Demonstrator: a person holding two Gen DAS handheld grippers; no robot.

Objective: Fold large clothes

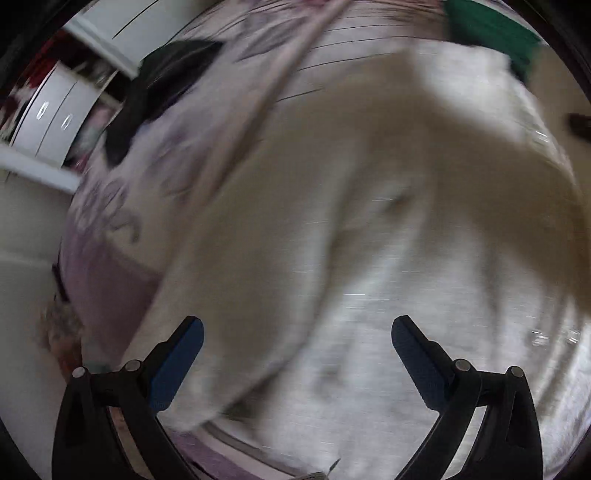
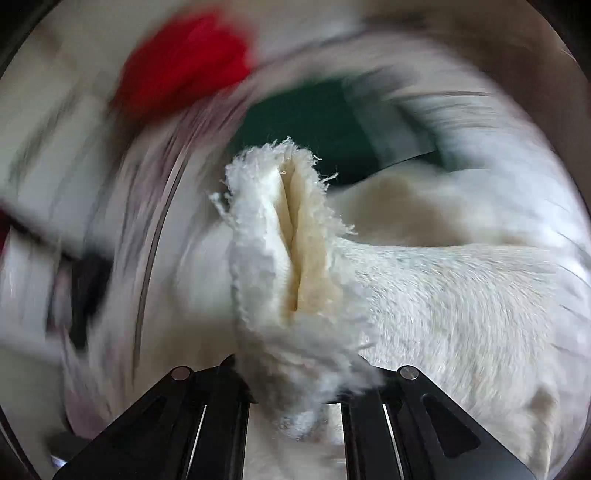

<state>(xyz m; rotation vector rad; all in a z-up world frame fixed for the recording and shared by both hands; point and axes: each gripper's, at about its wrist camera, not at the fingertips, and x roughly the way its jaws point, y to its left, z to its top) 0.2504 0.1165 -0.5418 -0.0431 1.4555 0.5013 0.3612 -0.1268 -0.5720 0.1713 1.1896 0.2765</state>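
Observation:
A large cream-white fuzzy garment (image 1: 369,221) lies spread over a bed with a lilac patterned cover (image 1: 122,206). My left gripper (image 1: 297,343) is open and empty, its blue-padded fingers (image 1: 177,362) spread above the garment's near edge. My right gripper (image 2: 299,373) is shut on a bunched, frayed edge of the same white garment (image 2: 291,258), which stands up between the jaws and trails off to the right (image 2: 461,314). Both views are motion-blurred.
A black item (image 1: 155,92) lies on the bed at the upper left, a green cloth (image 1: 487,29) at the upper right; it also shows in the right wrist view (image 2: 314,122). A red item (image 2: 184,62) is beyond. White drawers (image 1: 55,114) stand left of the bed.

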